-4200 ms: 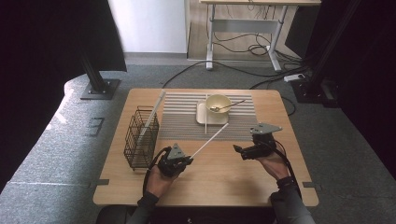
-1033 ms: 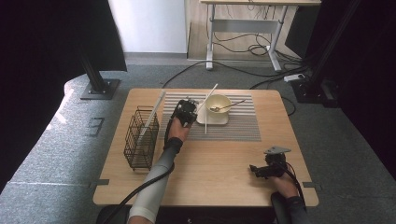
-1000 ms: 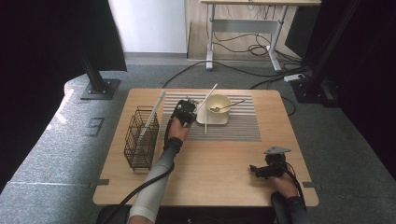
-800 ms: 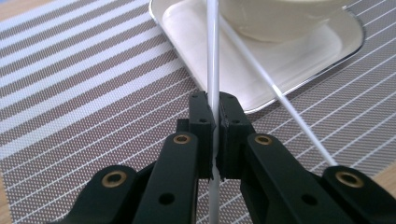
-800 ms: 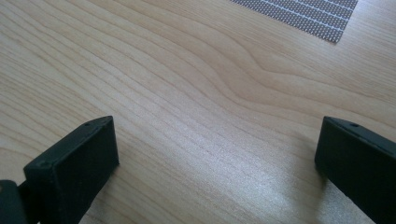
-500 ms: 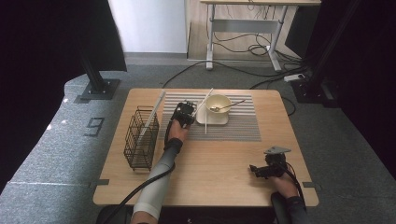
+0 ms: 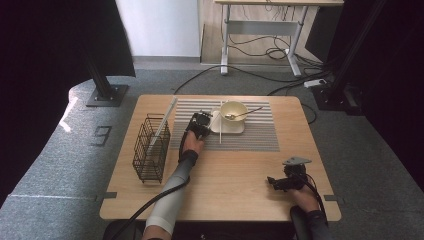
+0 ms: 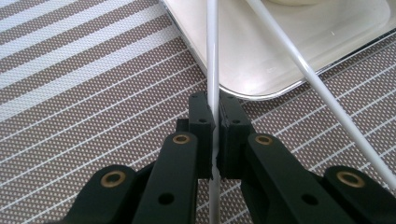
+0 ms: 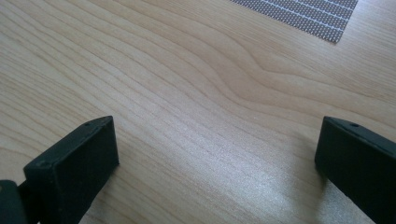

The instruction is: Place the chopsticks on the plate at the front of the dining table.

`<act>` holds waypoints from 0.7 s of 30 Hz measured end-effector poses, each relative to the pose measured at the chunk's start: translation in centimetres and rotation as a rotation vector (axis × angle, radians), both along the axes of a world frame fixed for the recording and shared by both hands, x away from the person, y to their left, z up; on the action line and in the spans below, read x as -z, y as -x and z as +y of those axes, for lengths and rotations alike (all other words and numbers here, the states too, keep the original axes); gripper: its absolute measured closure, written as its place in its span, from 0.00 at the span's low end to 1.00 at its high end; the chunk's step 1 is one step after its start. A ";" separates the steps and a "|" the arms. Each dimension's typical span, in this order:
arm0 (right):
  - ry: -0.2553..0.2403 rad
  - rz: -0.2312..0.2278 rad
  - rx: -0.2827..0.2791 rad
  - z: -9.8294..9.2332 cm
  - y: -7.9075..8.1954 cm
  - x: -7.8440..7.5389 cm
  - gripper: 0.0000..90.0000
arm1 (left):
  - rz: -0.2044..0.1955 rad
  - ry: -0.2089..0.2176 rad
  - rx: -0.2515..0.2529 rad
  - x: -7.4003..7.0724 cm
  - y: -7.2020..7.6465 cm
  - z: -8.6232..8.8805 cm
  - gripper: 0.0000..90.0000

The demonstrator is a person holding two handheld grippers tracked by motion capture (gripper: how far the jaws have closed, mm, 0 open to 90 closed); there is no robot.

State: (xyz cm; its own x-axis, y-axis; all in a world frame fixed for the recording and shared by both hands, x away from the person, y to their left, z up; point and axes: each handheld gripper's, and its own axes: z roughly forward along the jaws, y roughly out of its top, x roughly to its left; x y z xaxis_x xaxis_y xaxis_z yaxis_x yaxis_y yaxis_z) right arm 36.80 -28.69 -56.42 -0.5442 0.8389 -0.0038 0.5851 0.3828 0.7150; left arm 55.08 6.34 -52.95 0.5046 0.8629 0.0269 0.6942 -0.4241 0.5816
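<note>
The wooden desk (image 7: 235, 175) fills the middle of the high view, smooth and pale with wavy grain. A striped mat (image 7: 260, 135) of woven brown and white lines lies on its upper half. At the left of the desk stands a black wire basket (image 7: 150, 150), tall and boxy, with one long white stick (image 7: 165, 120) leaning out of it.

On the mat sits a flat white tray (image 7: 235, 129) with round corners, shiny and hard. A cream bowl (image 7: 234, 110) stands on it with a spoon (image 7: 245, 113) inside.

The left tool (image 8: 213, 135) is closed tight on a thin white chopstick (image 8: 212, 60), smooth and round. The chopstick hangs low, just by the near corner of the tray. A second chopstick (image 8: 299, 70) lies slanted across the tray edge and the mat, at the right of the left gripper view.

The right tool (image 9: 215, 154) stands wide open and holds nothing. It rests over bare wood at the lower right of the high view.

I think one chopstick is already set down. The held one is almost there and only needs letting go beside it.
</note>
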 end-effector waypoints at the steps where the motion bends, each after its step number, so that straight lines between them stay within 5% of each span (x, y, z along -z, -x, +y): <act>1: 0.000 0.000 0.000 0.0 0.0 0.0 0.00 | 0.000 0.001 0.000 0.0 0.0 -0.1 0.94; 21: 0.001 0.000 0.000 0.0 0.0 0.0 0.00 | 0.004 -0.001 0.044 -0.2 0.8 -1.2 0.86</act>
State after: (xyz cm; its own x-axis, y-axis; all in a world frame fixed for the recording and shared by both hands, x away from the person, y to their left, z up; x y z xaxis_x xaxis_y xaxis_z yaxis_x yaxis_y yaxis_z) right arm 36.80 -28.70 -56.42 -0.5444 0.8388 -0.0043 0.5849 0.3833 0.7148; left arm 54.28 5.11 -52.76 0.5420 0.8400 0.0258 0.6774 -0.4549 0.5781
